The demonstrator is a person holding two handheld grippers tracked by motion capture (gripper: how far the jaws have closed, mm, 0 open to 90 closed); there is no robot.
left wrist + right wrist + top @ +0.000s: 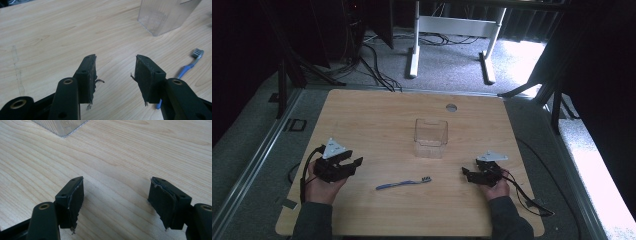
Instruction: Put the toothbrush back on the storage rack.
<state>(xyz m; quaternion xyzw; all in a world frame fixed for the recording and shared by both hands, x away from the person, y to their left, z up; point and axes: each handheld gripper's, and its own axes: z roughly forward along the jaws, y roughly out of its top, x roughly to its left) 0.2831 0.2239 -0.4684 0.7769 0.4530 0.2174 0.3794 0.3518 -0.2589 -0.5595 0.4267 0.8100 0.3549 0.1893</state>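
Two grippers, jaws parted and holding nothing: left gripper (343,166) at lower left, right gripper (475,173) at lower right. Blue toothbrush (403,183) lies flat between them, lower centre of the wooden surface (377,120). Clear plastic container (431,137) stands upright mid-frame, apart from the brush; nothing blocks either.

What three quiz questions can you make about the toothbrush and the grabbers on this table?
1. True or false: the blue toothbrush lies inside the clear container.
2. Which stands open with nothing between its jaws? A) left gripper alone B) right gripper alone C) both
3. Fill in: the toothbrush lies flat on the wooden ____.

Key: 1. false, it lies on the table, in front of the container; 2. C; 3. table.
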